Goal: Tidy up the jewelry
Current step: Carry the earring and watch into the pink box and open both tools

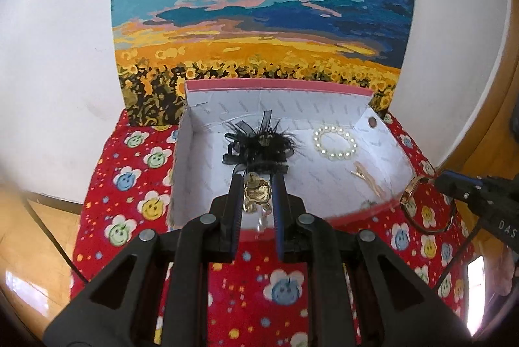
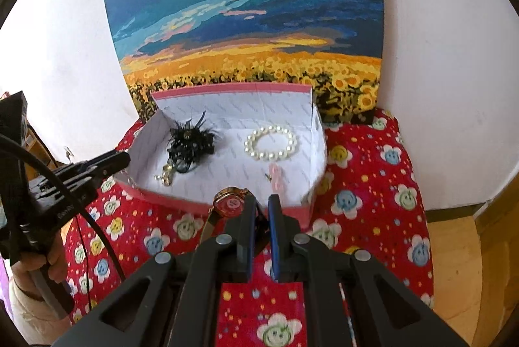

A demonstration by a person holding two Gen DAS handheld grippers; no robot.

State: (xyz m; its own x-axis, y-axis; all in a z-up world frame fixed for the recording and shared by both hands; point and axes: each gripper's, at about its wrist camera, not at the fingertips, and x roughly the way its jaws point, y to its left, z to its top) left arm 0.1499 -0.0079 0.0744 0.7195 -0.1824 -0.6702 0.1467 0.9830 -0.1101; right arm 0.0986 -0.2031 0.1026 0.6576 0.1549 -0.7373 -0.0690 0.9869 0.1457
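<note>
**Brooch and watch held at the box edge**

Behind all, a sunflower-field painting (image 1: 262, 6) against the wall. Below, a worktop under a red cloth (image 2: 373, 184) printed with smiling flowers. On it, an open pink box (image 1: 324, 87) lined in white, holding a black feather hairpiece (image 1: 259, 142), a pearl bracelet (image 1: 335, 142) and a gold clip (image 1: 366, 178). Left gripper (image 1: 258, 184) over the box's near edge, jaws clamped on a gold brooch (image 1: 256, 194). Right gripper (image 2: 261, 204) just before the box, jaws clamped on a gold wristwatch (image 2: 230, 204).
</note>
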